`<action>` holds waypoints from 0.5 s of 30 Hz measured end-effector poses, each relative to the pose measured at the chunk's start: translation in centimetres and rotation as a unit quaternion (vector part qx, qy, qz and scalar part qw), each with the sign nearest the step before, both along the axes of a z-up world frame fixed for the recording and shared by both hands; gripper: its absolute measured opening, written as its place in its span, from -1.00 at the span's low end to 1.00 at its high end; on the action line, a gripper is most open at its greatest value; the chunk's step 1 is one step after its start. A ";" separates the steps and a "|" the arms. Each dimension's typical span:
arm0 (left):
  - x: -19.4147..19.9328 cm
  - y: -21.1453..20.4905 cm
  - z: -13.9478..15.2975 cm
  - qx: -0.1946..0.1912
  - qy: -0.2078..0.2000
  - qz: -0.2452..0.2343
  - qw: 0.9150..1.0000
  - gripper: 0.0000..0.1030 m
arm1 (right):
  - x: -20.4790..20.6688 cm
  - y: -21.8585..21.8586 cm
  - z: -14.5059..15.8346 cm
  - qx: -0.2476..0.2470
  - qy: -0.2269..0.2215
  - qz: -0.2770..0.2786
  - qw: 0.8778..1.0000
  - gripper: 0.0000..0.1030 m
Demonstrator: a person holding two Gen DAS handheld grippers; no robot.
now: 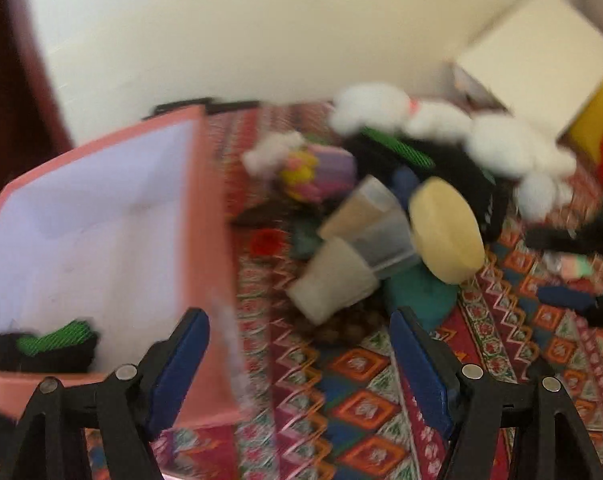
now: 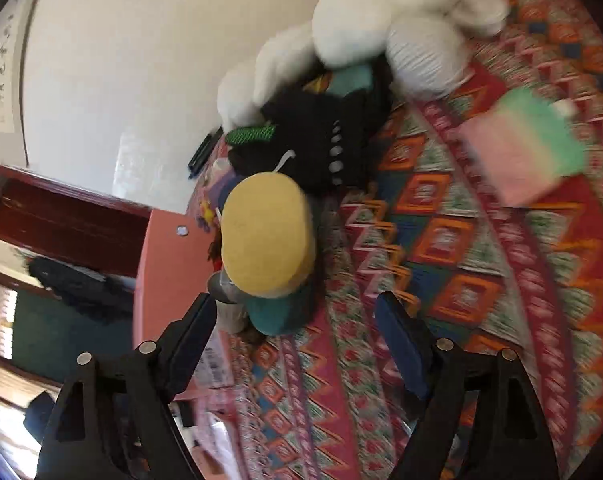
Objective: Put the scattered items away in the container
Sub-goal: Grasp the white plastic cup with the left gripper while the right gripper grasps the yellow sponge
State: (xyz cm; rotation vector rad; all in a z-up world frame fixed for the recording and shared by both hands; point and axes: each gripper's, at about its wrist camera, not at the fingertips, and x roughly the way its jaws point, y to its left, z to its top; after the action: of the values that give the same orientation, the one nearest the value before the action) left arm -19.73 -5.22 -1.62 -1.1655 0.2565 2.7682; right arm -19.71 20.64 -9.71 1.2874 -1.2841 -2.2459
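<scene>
Left gripper (image 1: 299, 354) gaping wide, gripping nothing, hovering beside pink box (image 1: 205, 208) at left. Right gripper (image 2: 297, 340) likewise wide, empty, facing pile. Black-green item (image 1: 49, 346) lying in box; sponge (image 2: 269, 236), cups (image 1: 357, 248), black glove (image 2: 321, 148), white plush (image 1: 497, 144) waiting on rug (image 1: 361, 400). Judged step: reaching for next pick. Next move needing jaws straddling sponge, nearest item, before closing.

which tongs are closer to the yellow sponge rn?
Right, though blur makes it close. Right tongs sit just below the yellow sponge; left tongs see it farther off, beyond the cups.
</scene>
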 end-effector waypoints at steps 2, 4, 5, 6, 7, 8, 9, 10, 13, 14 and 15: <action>-1.2 -0.1 -1.3 -0.009 -0.013 0.004 1.000 0.53 | -1.6 -0.5 -0.1 -0.004 0.005 0.006 1.000 0.67; -2.6 0.7 -2.5 -0.028 -0.017 0.008 0.999 0.53 | -3.1 -1.1 0.1 0.005 0.012 0.009 1.000 0.67; -3.3 1.1 -3.0 -0.049 -0.014 0.004 0.999 0.53 | -3.8 -1.2 0.1 0.012 0.012 0.008 1.000 0.68; -3.8 1.4 -3.3 -0.066 -0.014 0.000 0.998 0.53 | -4.6 -1.4 0.0 0.018 0.012 0.009 1.000 0.68; -4.3 1.9 -3.8 -0.085 -0.012 -0.004 0.996 0.55 | -5.2 -1.4 -0.1 0.020 0.011 0.010 1.000 0.69; -4.8 2.1 -4.2 -0.101 -0.010 -0.007 0.995 0.57 | -5.8 -1.4 -0.3 0.018 0.009 0.011 1.000 0.69; -5.2 2.3 -4.5 -0.114 -0.011 -0.012 0.993 0.61 | -6.2 -1.4 -0.6 0.013 0.007 0.011 1.000 0.69; -5.3 2.5 -4.6 -0.122 -0.012 -0.020 0.992 0.63 | -6.7 -1.5 -0.9 0.006 0.003 0.011 1.000 0.69; -4.5 2.7 -3.7 -0.113 -0.012 -0.073 0.991 0.63 | -7.7 -1.6 -1.5 -0.007 -0.004 0.011 1.000 0.69; -4.1 3.3 -3.5 -0.117 -0.007 -0.090 0.989 0.63 | -7.9 -1.6 -1.6 -0.008 -0.003 0.011 1.000 0.69; -3.8 3.8 -3.5 -0.132 0.004 -0.100 0.986 0.63 | -8.1 -1.7 -1.6 -0.008 -0.002 0.011 1.000 0.66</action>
State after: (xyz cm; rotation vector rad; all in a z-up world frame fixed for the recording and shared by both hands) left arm -23.51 -1.37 -5.11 -1.1119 0.7179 2.6192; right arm -27.80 18.97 -11.34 1.2957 -1.2802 -2.2134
